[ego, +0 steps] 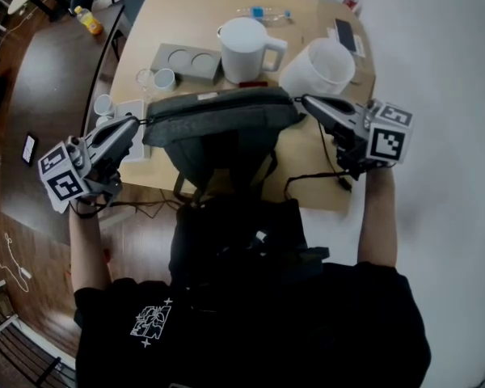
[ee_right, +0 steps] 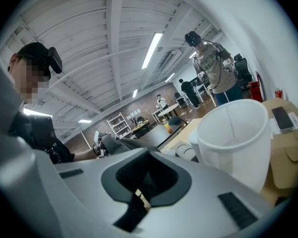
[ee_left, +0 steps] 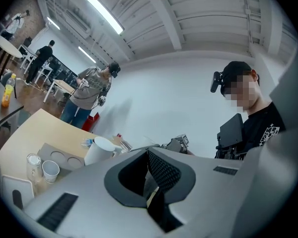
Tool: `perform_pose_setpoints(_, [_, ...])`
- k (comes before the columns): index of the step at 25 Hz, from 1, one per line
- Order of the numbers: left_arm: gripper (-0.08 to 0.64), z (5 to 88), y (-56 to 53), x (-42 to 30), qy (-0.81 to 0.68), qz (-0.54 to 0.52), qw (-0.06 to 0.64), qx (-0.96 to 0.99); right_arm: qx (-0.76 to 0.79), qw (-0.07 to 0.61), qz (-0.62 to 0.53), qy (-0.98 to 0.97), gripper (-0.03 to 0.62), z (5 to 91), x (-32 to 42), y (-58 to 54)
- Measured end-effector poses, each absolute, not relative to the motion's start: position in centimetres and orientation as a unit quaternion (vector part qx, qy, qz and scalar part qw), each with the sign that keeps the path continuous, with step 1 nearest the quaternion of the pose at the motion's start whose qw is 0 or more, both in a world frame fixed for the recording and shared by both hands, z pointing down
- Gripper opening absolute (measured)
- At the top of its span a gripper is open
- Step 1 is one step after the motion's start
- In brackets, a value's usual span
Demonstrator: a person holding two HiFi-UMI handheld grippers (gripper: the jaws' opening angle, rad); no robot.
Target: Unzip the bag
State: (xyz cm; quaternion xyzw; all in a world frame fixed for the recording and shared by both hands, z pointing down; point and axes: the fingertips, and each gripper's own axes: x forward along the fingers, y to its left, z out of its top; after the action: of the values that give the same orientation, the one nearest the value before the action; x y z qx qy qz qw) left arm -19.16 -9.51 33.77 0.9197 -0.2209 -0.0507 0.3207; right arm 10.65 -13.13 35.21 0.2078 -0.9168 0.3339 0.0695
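Observation:
A grey bag [ego: 218,120] lies across the front of the light wooden table [ego: 307,160], its straps hanging over the near edge. My left gripper [ego: 139,123] is shut with its tip against the bag's left end. My right gripper [ego: 305,101] is also shut, its tip at the bag's right end. Whether either tip pinches a zip pull or fabric is hidden. In the left gripper view the closed jaws [ee_left: 148,150] fill the lower frame. The right gripper view shows the same, with its jaws [ee_right: 148,152] closed and the dark bag [ee_right: 125,145] just beyond them.
Behind the bag stand a white jug [ego: 244,48], a white bucket [ego: 319,67], a grey cup tray [ego: 186,59] and small cups [ego: 163,78]. A phone [ego: 345,35] and a water bottle [ego: 263,12] lie farther back. A black cable [ego: 315,176] trails at the front right. People stand in the background [ee_left: 87,95].

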Motion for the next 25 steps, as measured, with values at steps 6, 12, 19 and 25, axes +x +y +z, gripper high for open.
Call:
perform_pose_setpoints(6, [0.003,35.4,-9.4,-20.5,-0.235,-0.071,0.344,0.906,0.221,0.073,0.330,-0.915,0.008,35.2,11.0,-13.5])
perform_pose_setpoints(12, [0.003,36.3,-9.3,-21.2,-0.242,-0.081,0.357,0.899,0.221,0.063,0.347,-0.909,0.008,36.0,11.6,-13.6])
perform_pose_setpoints(19, [0.003,36.4,-9.0,-21.0,-0.244,-0.079,0.352,0.900,0.232,0.070,0.336,-0.910,0.008,36.0,11.8,-13.7])
perform_pose_setpoints(25, [0.003,36.4,-8.9,-20.9,-0.252,-0.087,0.355,0.896,0.235,0.066,0.341,-0.908,0.008,36.4,12.3,-13.7])
